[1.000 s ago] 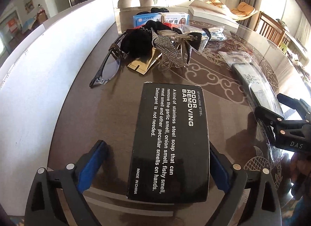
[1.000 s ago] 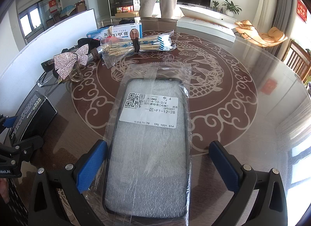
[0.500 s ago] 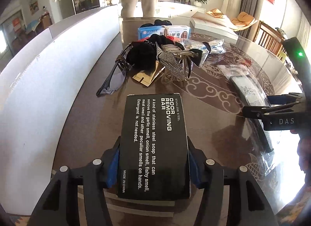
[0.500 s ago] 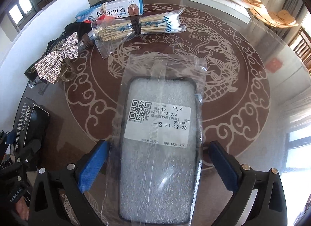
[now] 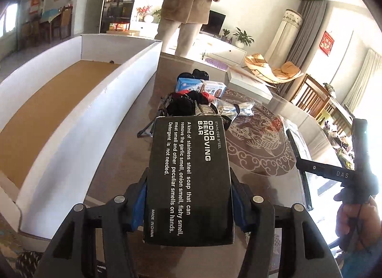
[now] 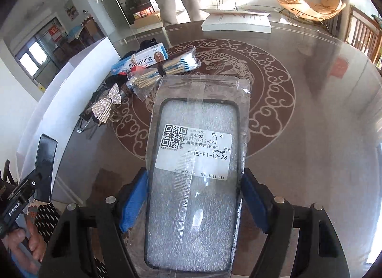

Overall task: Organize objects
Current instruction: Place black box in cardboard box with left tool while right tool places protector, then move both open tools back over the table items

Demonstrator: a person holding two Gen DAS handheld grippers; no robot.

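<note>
My left gripper (image 5: pixel 188 206) is shut on a black "Odor Removing Bar" box (image 5: pixel 188 177) and holds it lifted above the table, beside the long white box with a brown floor (image 5: pixel 55 110) on the left. My right gripper (image 6: pixel 193 204) is shut on a phone case in a clear plastic bag (image 6: pixel 195 170), also lifted off the table. The left gripper and its black box (image 6: pixel 45 165) show at the left edge of the right wrist view. The right gripper (image 5: pixel 334 173) shows at the right of the left wrist view.
A pile lies further back on the round glass table (image 6: pixel 310 110): a blue medicine box (image 6: pixel 140 60), bagged sticks (image 6: pixel 162 72), a glittery bow (image 6: pixel 105 106), black cloth (image 5: pixel 183 106), glasses. A white flat box (image 6: pixel 236 22) sits at the far edge. A person (image 5: pixel 188 3) stands behind.
Both grippers closed on their objects and lifted them off the table. The left gripper rose high enough to show the inside of the white box.
</note>
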